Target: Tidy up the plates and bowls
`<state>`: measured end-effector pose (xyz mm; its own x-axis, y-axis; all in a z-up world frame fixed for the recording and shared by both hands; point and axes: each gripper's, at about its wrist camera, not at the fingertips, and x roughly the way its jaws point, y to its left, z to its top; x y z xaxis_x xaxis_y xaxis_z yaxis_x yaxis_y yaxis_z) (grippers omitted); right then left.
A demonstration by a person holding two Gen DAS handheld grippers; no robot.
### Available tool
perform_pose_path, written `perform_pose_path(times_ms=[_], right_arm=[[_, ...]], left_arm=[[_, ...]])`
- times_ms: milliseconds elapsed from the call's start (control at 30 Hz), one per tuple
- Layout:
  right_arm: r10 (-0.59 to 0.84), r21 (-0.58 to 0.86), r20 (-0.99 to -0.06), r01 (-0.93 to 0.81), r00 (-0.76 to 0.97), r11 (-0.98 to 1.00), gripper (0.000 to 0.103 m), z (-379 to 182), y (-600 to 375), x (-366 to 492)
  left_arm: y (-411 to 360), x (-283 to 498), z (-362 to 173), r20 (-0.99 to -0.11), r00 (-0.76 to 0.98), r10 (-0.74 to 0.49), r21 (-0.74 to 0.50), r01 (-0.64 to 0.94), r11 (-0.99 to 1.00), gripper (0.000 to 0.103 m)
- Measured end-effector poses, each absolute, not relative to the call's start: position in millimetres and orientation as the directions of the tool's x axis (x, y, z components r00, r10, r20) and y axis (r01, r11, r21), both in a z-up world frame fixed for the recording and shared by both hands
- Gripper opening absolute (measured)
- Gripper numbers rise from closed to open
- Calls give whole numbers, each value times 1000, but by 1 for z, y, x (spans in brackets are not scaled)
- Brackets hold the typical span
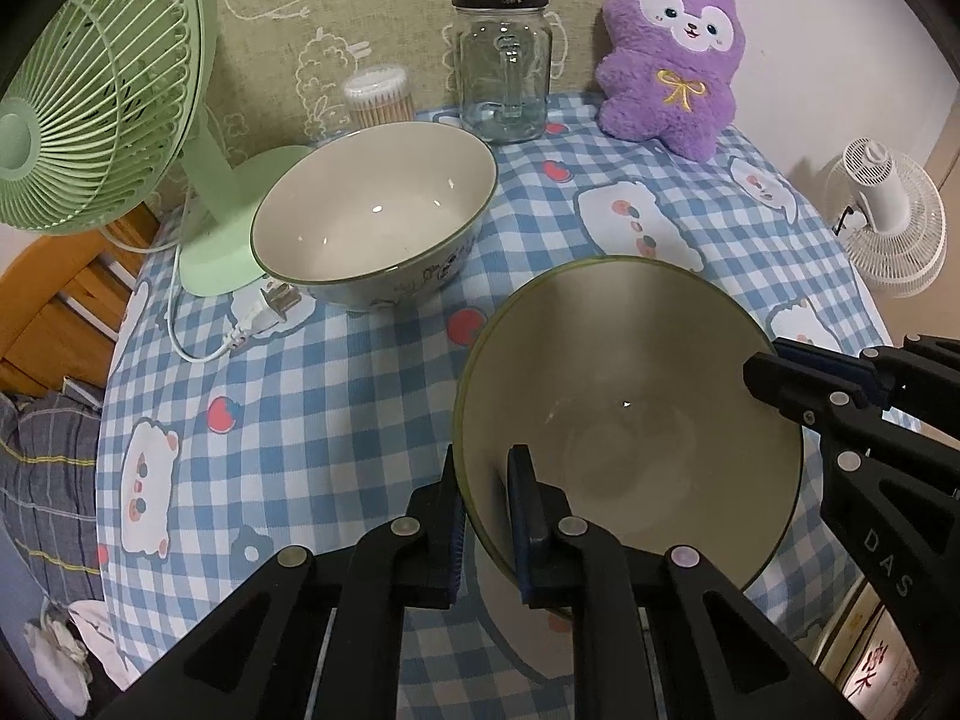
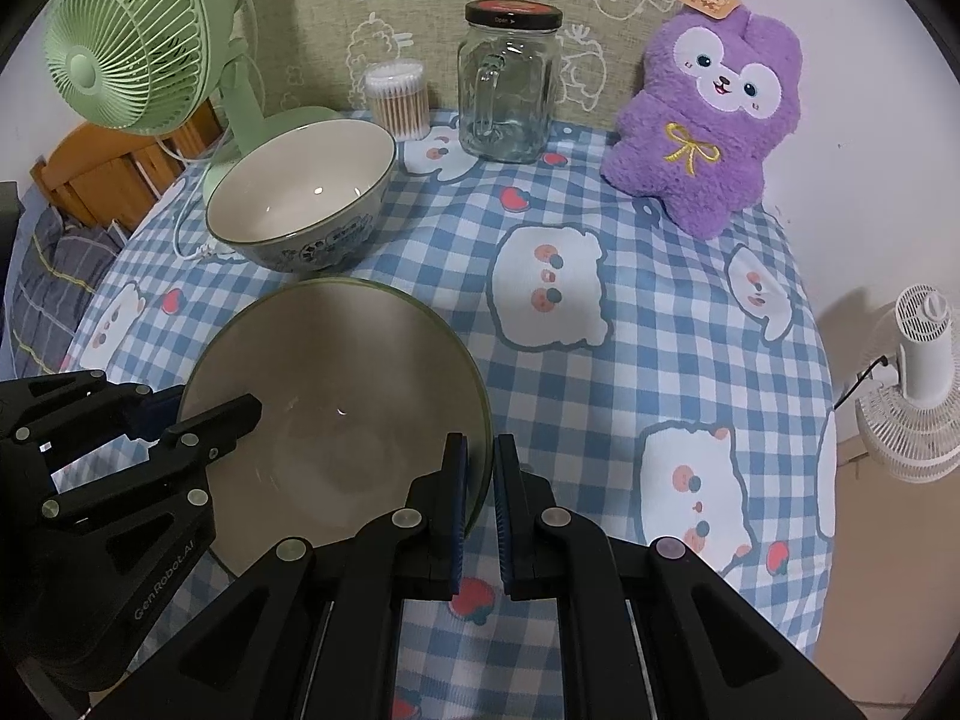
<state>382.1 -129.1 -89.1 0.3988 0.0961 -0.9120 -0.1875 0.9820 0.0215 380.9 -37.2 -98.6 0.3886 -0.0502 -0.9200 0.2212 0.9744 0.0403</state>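
Note:
A large cream bowl with a green rim [image 1: 630, 420] sits close in front, over the checked tablecloth. My left gripper [image 1: 485, 480] is shut on its near-left rim, one finger inside and one outside. My right gripper [image 2: 480, 462] is shut on the right rim of the same bowl [image 2: 336, 420]. In the left wrist view the right gripper [image 1: 768, 360] reaches in from the right edge. In the right wrist view the left gripper [image 2: 210, 405] reaches in from the left. A second, patterned bowl [image 1: 372, 222] [image 2: 300, 198] stands upright farther back on the left.
A green desk fan [image 1: 90, 120] stands at the back left, its cord and plug [image 1: 270, 312] lying beside the far bowl. A glass jar [image 1: 504, 66], a cotton-swab tub [image 1: 378, 96] and a purple plush toy [image 1: 672, 60] line the back. A white fan [image 2: 918, 384] stands off the table to the right.

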Motion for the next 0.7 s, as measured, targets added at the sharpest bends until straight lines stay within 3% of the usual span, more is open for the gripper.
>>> perform_pose_path(times_ms=[700], right_arm=[[73, -12, -904, -195, 422, 981, 11, -57, -117, 342]], left_arm=[[-30, 341, -67, -900, 434, -41, 59, 213, 975, 10]])
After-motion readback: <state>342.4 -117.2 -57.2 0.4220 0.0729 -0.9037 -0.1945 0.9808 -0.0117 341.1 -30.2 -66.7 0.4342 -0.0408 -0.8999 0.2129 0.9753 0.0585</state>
